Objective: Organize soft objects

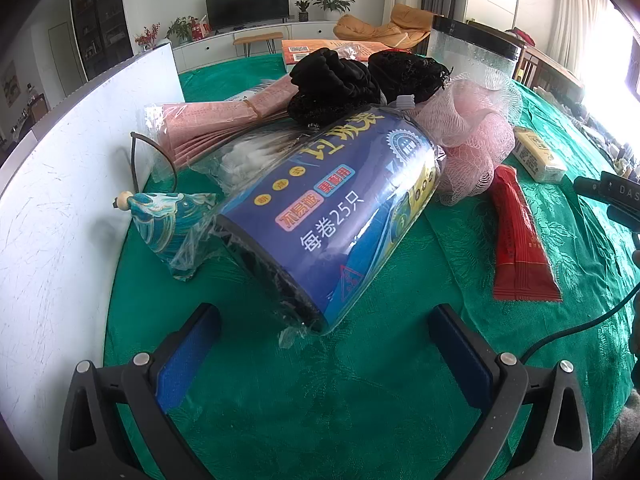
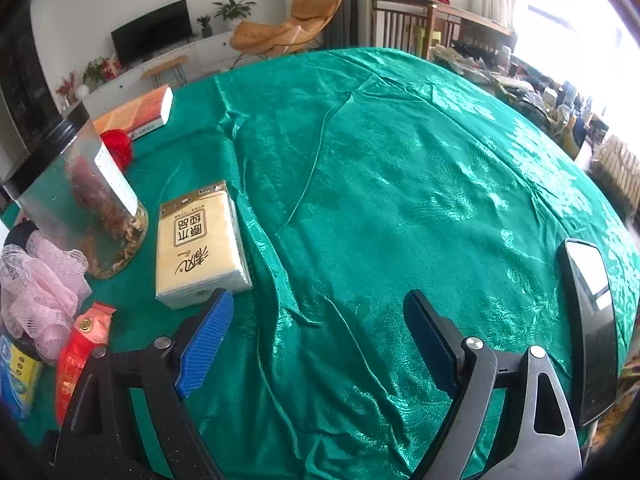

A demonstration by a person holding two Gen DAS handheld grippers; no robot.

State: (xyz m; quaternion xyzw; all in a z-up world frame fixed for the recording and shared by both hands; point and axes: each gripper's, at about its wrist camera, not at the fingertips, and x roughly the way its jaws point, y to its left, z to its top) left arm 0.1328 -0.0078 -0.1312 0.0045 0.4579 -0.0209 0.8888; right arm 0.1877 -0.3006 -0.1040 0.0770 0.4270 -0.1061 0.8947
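Left tongs [image 1: 324,344]: two black plastic arms faced with blue ribbed pads [image 1: 188,356], a silver screw [image 1: 141,357] at each pivot, triangular cut-outs lower down. Right tongs [image 2: 318,332] match: blue ridged pad [image 2: 206,344] at nine o'clock, darker pad at three, silver screws [image 2: 472,343].

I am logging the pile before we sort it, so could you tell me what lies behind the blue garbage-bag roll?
Behind the blue garbage-bag roll lie a bag of cotton swabs, packaged pink masks, black fabric and a pink mesh sponge. Anything beneath the roll is hidden.
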